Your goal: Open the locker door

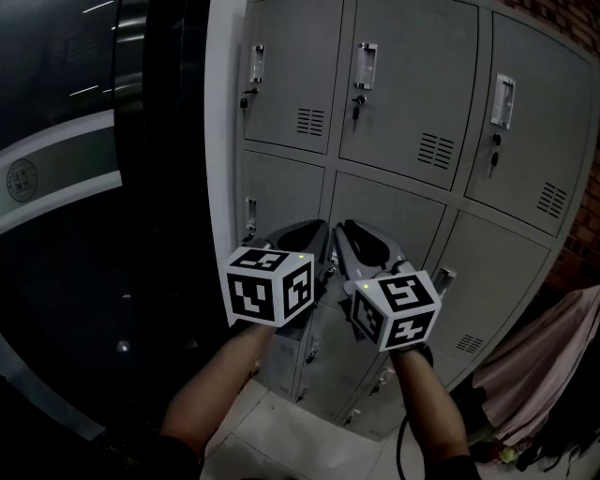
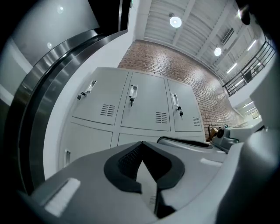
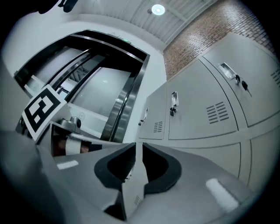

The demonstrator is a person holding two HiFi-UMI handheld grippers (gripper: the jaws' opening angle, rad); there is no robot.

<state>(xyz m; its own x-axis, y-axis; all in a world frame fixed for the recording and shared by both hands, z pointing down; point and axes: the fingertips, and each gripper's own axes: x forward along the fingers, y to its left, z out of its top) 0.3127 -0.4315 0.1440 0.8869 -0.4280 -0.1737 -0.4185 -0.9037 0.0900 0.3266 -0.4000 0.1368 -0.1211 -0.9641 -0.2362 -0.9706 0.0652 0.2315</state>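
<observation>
At the far left a dark curved wall (image 1: 66,141) with a steel band sweeps down to a dark floor (image 1: 112,356), and that side is open. The white side post (image 1: 221,141) of the locker bank (image 1: 300,56) marks its left edge. Beneath the arms the floor turns to pale tile (image 1: 281,441).

The bank is grey and flat-fronted, three columns wide in the head view, and every door in sight is closed. The top-row handles (image 1: 366,66) have keys (image 1: 357,105) hanging below them.

The left gripper (image 2: 140,143) has its jaws tip to tip and holds nothing. The right gripper (image 3: 136,146) sits just beside it, jaws a narrow slit apart with nothing between them. Both are raised side by side in front of the middle row, short of the metal and touching no door.

The nearest locker door (image 1: 394,211), at the centre of the middle row, lies straight beyond the two tips. Which door is meant cannot be told.

On the right a brick wall (image 1: 553,14) closes in above, and pinkish cloth (image 1: 553,361) hangs low beside the bank, narrowing the room on that side.
</observation>
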